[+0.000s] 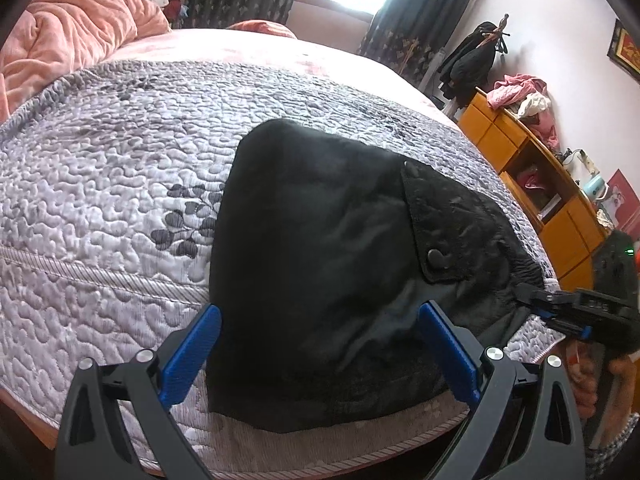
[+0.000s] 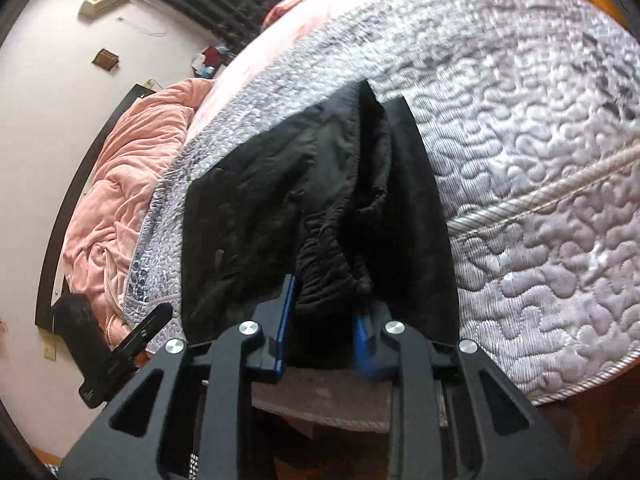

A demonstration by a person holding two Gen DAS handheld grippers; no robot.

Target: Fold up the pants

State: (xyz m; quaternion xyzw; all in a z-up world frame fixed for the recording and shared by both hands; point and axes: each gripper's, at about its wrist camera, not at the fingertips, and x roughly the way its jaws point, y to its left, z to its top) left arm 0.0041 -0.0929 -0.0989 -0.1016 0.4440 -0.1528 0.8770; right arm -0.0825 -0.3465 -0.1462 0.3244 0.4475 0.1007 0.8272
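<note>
We see a bed (image 1: 280, 46) under a grey quilted coverlet (image 1: 120, 168); black pants (image 1: 320, 248) and a pink blanket (image 1: 72, 32) lie on it.

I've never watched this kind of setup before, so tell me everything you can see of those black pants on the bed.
The black pants lie folded in a thick, matte bundle near the edge of the grey quilted bedspread. A pocket flap with a dark button faces up. The gathered elastic waistband sits between the right gripper fingers, which pinch it. The left gripper hovers open over the bundle.
</note>
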